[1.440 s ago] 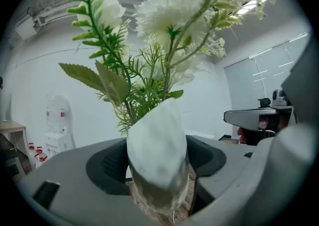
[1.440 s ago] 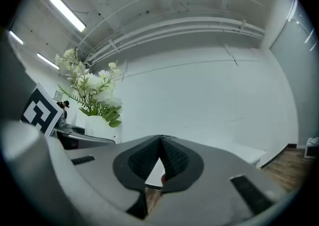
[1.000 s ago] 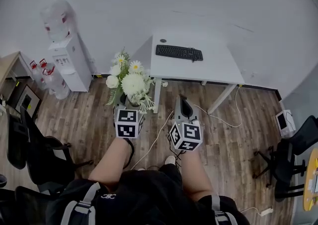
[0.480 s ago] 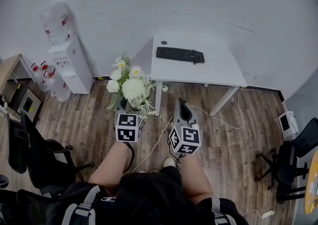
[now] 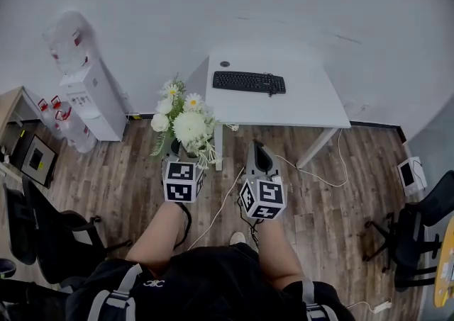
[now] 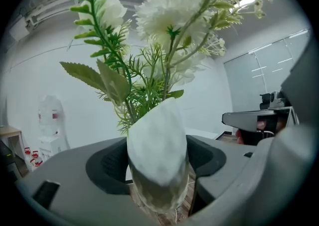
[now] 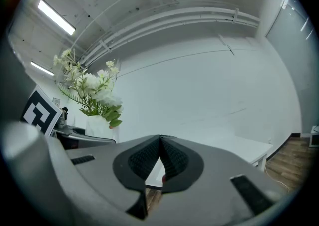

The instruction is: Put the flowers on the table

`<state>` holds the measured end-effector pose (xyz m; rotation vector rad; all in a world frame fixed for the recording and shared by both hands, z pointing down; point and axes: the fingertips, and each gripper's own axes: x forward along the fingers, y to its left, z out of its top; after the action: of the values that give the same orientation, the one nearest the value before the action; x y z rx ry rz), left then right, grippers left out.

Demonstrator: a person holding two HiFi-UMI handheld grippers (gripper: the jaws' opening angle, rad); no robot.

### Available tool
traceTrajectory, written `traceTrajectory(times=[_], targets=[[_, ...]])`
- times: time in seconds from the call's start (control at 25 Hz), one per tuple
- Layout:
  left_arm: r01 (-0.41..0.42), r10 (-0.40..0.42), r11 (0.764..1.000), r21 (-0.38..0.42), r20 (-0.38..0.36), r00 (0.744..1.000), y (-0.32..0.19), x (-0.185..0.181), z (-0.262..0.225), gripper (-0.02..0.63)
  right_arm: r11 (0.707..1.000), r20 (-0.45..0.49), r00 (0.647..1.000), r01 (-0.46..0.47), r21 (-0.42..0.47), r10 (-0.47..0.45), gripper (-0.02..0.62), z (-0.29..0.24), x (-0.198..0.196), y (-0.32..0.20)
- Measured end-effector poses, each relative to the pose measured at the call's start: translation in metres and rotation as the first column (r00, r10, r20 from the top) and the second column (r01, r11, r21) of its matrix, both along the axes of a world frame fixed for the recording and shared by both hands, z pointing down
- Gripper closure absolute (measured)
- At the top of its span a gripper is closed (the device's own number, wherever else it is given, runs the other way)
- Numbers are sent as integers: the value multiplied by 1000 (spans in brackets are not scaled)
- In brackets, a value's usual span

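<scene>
While the left gripper's [image 6: 157, 166] dark fingers [image 6: 107, 162] press on either side of a white vase [image 6: 158, 140], a bunch of white flowers [image 6: 172, 5] and green leaves [image 6: 112, 80] stands upright out of its mouth, straight above the grip. To the right of it, the right gripper [image 7: 160, 142] has its ribbed fingers [image 7: 143, 157] brought together at the tips, with nothing between them. Seen from the head view, both grippers, each topped with a cube [image 5: 183, 179] of square markers, are held out on a person's bare forearms [image 5: 159, 231] over a wood-plank floor [image 5: 333, 192]. The vase and flowers are carried in the air, resting on nothing. Ahead of the fingers and slightly to their right stands a white tabletop [image 5: 305, 100], apart from the flowers, with a black keyboard [image 5: 249, 82] lying on it. A light cable [image 5: 220, 203] trails across the floor below the two grippers. Well to the left of the left fingers, against the pale wall [image 5: 213, 1], is a white water dispenser [image 5: 84, 89], and black office chairs [image 5: 42, 231] sit on the left, behind the fingers.
</scene>
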<state>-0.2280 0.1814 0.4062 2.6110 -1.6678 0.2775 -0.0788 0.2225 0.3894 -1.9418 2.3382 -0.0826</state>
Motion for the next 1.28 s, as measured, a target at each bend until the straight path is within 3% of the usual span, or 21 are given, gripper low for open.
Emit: traceTrajectory(times=[0.12,0.32,0.76,1.28], targets=[[4,-4,1000,2,2,1000,-29,21,-5,253,1000,0,1000,7,1,-7,592,-3,20,-29],[29,-29,1000,-1,9,1000,-93,87,-19,252,999,7,999,33,-2,-33,592,-16,86,-98],[74,-74,997,30,-20,997,-120,115,-17,252,994,-23,994,104,20,-103,593,-11,110,-126],[79,-79,997,2,-4,997,-180,166,4,252,994,-11,993,113,-9,-113,592,8,166,-180]])
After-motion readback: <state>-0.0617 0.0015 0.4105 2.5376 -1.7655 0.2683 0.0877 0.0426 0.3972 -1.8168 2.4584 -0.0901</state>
